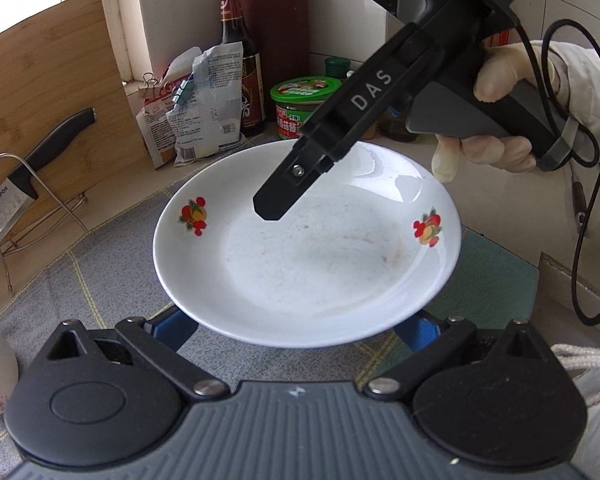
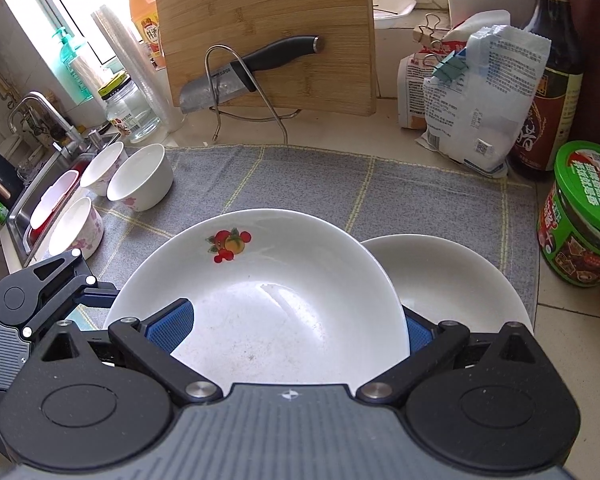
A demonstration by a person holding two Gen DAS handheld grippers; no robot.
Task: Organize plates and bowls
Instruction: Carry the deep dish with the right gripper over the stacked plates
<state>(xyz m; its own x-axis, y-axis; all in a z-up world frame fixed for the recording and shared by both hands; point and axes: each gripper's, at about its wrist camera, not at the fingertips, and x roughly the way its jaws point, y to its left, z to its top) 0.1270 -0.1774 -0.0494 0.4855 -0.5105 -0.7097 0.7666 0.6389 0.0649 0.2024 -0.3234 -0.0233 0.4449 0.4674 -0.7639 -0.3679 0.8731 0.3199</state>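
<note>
Two fruit decals on white plate [image 1: 308,256], faint smears inside; right gripper [image 2: 296,332] jaws apart astride it; left unclear.

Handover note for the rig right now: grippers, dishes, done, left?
Left gripper: open, its pads low at the fruit-print plate's near rim, with the plate overlapping them.
Right gripper: one pad over the plate's inside and the other behind its rim; grip not confirmable.
The fruit-print plate partly overlaps the plain plate on the grey cloth.
Three bowls sit unstacked at the cloth's sink end.
Done: nothing stacked.
Left: probably stack the plates, then the bowls.
</note>
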